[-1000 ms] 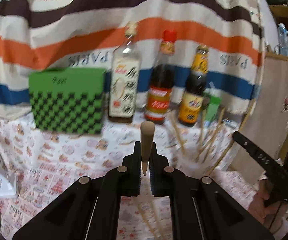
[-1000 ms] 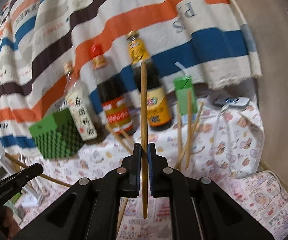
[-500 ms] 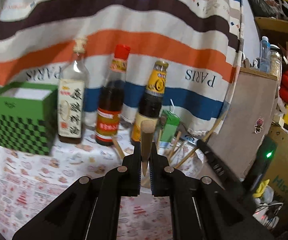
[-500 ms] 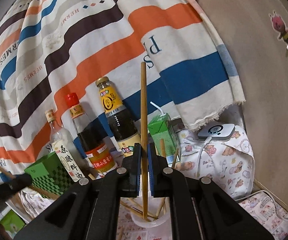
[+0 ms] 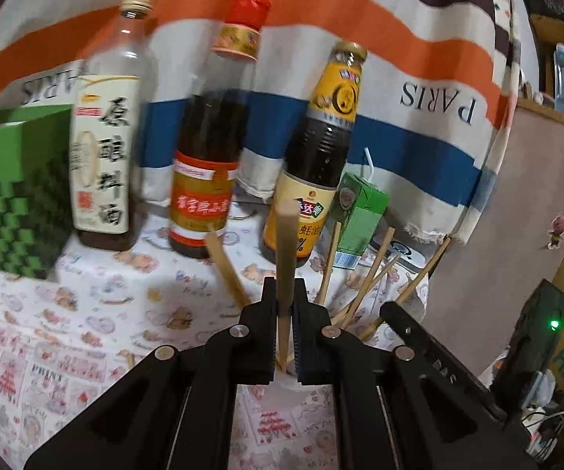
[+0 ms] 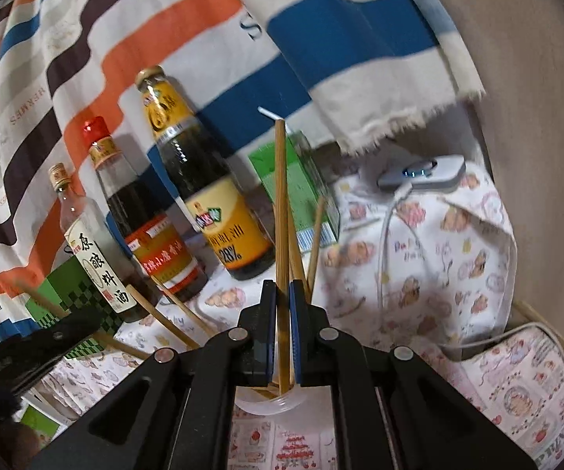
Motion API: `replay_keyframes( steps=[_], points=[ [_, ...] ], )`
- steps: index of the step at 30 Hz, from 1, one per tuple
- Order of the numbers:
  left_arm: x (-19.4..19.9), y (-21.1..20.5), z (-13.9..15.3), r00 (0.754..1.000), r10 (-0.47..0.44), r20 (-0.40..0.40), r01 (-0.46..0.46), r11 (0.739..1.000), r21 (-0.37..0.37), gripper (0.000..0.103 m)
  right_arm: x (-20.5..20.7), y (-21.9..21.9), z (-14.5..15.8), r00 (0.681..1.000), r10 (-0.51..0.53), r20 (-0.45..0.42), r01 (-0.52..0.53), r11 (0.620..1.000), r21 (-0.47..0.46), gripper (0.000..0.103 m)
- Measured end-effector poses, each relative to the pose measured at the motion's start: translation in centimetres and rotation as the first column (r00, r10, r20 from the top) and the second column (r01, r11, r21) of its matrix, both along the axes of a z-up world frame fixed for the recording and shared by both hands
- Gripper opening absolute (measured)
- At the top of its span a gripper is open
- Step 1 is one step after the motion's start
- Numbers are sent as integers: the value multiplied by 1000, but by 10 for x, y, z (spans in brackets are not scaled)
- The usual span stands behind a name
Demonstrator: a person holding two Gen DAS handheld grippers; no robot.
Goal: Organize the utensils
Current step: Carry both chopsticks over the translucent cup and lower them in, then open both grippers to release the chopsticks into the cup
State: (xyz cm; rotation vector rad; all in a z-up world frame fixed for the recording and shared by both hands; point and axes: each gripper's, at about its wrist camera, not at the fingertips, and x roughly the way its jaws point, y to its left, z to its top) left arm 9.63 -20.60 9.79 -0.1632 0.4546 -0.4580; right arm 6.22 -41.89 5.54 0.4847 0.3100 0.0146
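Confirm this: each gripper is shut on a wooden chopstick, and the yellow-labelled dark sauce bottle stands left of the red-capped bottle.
Wrong on order. In the left wrist view, the yellow-labelled dark sauce bottle stands right of the red-capped bottle. Left gripper and right gripper each clamp a wooden chopstick.

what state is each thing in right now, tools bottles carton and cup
left tool: shut on a thick wooden chopstick, upright
right tool: shut on a thin chopstick, upright, lower end in the cup
clear cup: upright, holds several leaning chopsticks
three sauce bottles: upright, capped
green drink carton: upright, straw inserted
green box: upright, open top
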Motion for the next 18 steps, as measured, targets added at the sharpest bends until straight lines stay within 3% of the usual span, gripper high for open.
replay_keyframes(
  steps=[6,10,18],
  points=[
    [33,-29,-6,1000,-5,-27,7,999,51,6,10,3,-10,998,31,-47,-31,1000,4,7],
    [55,-37,-12,996,-49,-71,51,998,32,6,17,5,-17,996,49,-78,-48,999,14,7],
    [66,-52,-23,995,-47,-89,57,993,106,6,18,-2,-21,993,47,-109,-42,998,47,8]
  ],
)
